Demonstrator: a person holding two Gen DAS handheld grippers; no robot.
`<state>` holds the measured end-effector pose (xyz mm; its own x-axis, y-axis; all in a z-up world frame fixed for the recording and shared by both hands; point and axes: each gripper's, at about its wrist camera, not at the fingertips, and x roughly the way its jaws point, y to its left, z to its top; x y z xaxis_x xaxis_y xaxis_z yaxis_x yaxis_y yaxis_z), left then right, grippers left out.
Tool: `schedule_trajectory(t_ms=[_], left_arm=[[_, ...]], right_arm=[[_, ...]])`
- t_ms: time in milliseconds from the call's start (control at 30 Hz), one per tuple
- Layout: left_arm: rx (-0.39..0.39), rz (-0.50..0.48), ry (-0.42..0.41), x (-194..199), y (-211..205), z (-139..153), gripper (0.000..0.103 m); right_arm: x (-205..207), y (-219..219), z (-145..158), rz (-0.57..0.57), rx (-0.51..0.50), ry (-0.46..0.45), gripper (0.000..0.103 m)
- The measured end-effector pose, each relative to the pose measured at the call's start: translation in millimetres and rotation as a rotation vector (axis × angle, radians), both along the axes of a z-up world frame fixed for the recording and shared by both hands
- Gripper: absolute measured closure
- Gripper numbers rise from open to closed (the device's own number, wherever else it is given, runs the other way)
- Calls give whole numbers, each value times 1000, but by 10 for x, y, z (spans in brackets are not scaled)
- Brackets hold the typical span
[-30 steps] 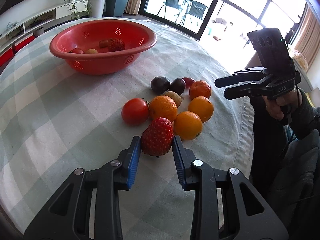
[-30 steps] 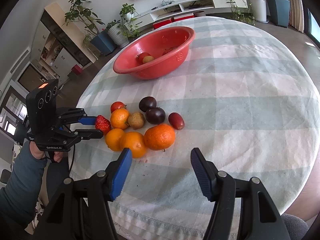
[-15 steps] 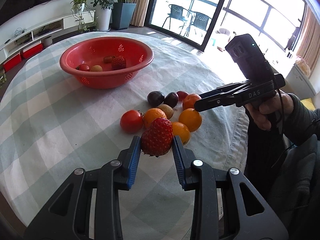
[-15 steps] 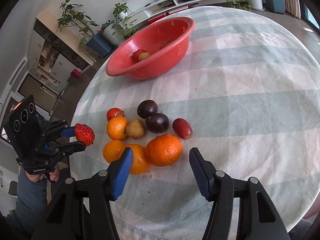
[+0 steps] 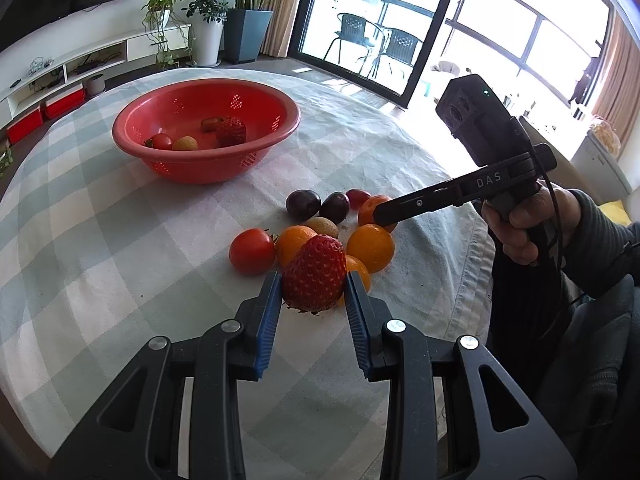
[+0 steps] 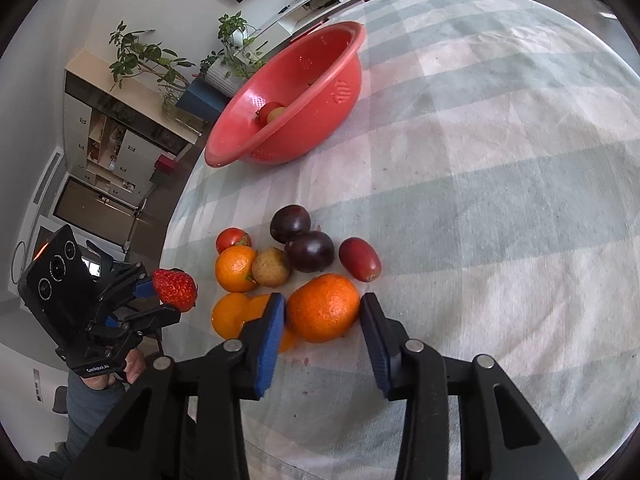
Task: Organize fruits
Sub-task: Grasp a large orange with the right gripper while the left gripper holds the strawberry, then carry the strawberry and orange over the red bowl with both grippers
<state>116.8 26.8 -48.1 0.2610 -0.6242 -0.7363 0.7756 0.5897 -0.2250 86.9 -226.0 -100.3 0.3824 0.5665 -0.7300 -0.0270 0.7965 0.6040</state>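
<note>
My left gripper (image 5: 313,285) is shut on a big strawberry (image 5: 314,276), held above the checked tablecloth just in front of the fruit pile. In the right wrist view the same left gripper (image 6: 168,300) and its strawberry (image 6: 175,289) hang at the left, off the table's edge. My right gripper (image 6: 323,312) points down at the large orange (image 6: 323,307). Its jaws are closing, with the orange between the blue pads (image 6: 272,320) and barely any gap left. The red bowl (image 5: 132,136) holds a strawberry (image 5: 231,130) and a few small fruits.
Left on the cloth are a tomato (image 5: 252,251), other oranges (image 5: 370,247), two dark plums (image 6: 309,251), a brown fruit (image 6: 271,266) and a red oval fruit (image 6: 359,259). The round table's edge (image 5: 478,248) lies by a person's sleeve (image 5: 600,248).
The right gripper has come down and forward, rolled, and narrowed its jaws around the large orange. The left gripper has lifted the strawberry a little and drawn back from the pile.
</note>
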Motion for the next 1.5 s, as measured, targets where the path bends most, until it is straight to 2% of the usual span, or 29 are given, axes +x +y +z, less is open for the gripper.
schedule_trajectory(t_ms=[433, 767, 1000, 1133, 1300, 1500], left_arm=[[-23, 30, -10, 52, 50, 69, 73], [-34, 90, -61, 220, 115, 312, 73], [-12, 145, -107, 557, -5, 550, 73], [21, 162, -126, 788, -175, 622, 73], [117, 153, -133, 1049, -482, 564, 73], [178, 150, -101, 1305, -682, 340, 73]], right_arm=[[-98, -179, 51, -32, 49, -12, 62], [18, -551, 450, -108, 42, -111, 62], [388, -495, 954, -87, 0, -226, 62], [696, -322, 1116, -44, -15, -262, 62], [1164, -64, 1047, 7, -11, -220, 62], [1659, 170, 810, 43, -63, -158, 62]])
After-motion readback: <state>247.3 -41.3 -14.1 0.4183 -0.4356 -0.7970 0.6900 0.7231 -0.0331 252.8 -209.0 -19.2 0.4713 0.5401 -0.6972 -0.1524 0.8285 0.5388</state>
